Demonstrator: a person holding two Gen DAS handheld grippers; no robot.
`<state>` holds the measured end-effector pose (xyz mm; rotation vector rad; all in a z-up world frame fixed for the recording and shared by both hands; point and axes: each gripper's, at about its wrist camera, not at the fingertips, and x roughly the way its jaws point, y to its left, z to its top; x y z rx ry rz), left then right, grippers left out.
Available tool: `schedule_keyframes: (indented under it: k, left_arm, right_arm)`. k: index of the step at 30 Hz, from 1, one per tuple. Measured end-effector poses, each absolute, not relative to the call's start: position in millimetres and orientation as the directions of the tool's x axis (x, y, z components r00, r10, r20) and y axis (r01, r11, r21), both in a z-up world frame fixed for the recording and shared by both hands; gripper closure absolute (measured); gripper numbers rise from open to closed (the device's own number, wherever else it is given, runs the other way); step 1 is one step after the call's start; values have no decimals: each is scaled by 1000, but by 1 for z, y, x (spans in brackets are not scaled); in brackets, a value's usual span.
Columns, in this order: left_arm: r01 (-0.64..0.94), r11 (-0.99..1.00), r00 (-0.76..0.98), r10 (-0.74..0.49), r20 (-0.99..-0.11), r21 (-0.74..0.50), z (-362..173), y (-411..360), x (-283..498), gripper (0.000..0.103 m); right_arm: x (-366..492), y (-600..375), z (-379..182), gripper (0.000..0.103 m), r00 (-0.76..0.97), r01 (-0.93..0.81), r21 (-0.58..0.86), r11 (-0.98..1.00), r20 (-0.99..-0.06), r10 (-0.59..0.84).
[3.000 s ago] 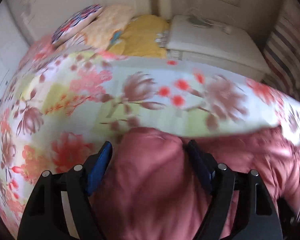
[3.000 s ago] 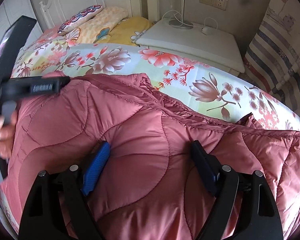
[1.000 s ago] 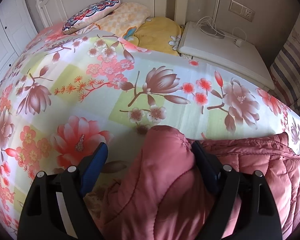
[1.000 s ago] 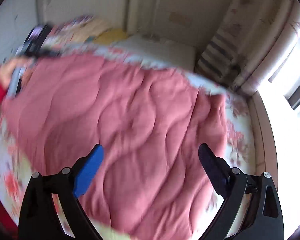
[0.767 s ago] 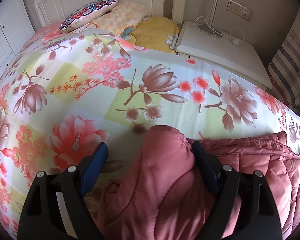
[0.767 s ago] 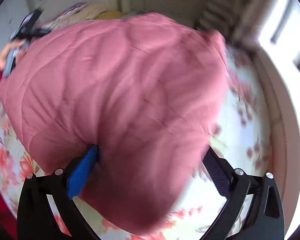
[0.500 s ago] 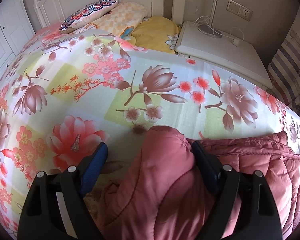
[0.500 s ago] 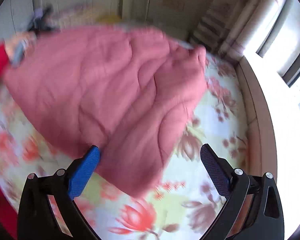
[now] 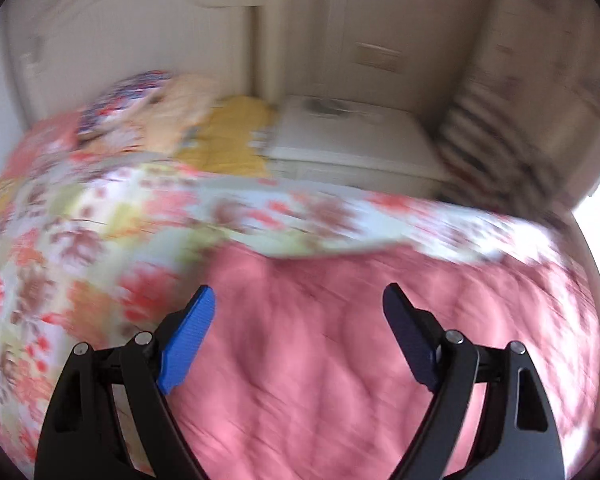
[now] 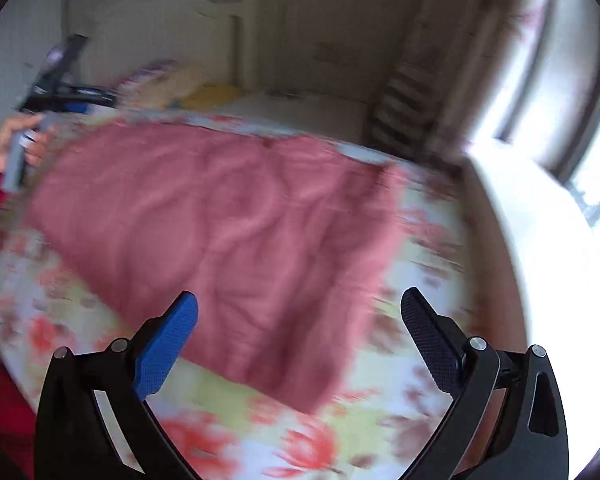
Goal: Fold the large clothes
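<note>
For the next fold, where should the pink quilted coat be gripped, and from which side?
Probably at the narrow near end of the pink quilted coat, around its free corner, coming in from the near edge of the floral bedspread. That end lies flat with bare sheet around it, and the open right gripper hangs just above it. Blur hides the hem's detail.

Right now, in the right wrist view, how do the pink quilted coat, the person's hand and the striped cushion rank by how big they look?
1. pink quilted coat, by far.
2. and 3. striped cushion and hand: similar and blurred, so unranked.
</note>
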<state>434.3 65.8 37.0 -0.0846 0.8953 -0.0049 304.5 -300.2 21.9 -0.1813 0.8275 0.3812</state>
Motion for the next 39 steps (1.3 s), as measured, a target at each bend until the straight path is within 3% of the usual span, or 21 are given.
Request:
schedule_keyframes:
  k: [4, 7, 8, 12, 15, 18, 22, 25, 29, 32, 39]
  left_arm:
    - [110, 994, 603, -76, -794, -12, 20, 6, 405, 18]
    - [139, 989, 571, -41, -820, 47, -10, -23, 395, 18]
    - [144, 988, 558, -36, -829, 54, -20, -29, 393, 18]
    - [117, 987, 589, 23, -808, 114, -38, -34, 387, 15]
    - [103, 988, 565, 35, -825, 112, -45, -31, 395, 13]
    - [93, 989, 557, 40, -830, 111, -48, -29, 398, 12]
    - [83, 993, 549, 25, -836, 84, -50, -24, 400, 11]
    - [73, 993, 559, 38, -828, 95, -52, -23, 400, 11]
    - [69, 993, 586, 38, -809, 97, -51, -23, 396, 10]
    - [57, 993, 593, 46, -804, 100, -51, -23, 395, 7]
    - [63, 993, 610, 40, -792, 99, -33, -29, 382, 12]
  right_arm:
    - [331, -269, -5, 7, 534, -446, 17, 895, -797, 282]
    - [350, -267, -55, 5, 483, -406, -97, 909, -867, 124]
    - [349, -268, -60, 4, 495, -415, -103, 904, -859, 130]
    - [337, -263, -36, 7, 524, -356, -145, 923, -849, 69]
    - [313, -237, -7, 7, 580, -453, -135, 881, -796, 176]
    - [315, -208, 1, 7, 622, -473, -198, 858, -765, 167]
    - [359, -197, -43, 4, 486, -467, -133, 874, -864, 128]
    - [367, -199, -46, 4, 452, -494, -102, 863, -878, 155]
    - [358, -215, -11, 5, 542, -465, -50, 884, -805, 240]
    - [375, -225, -41, 4, 497, -413, -83, 907, -855, 148]
    - [347, -259, -11, 5, 571, -354, 35, 935, -783, 246]
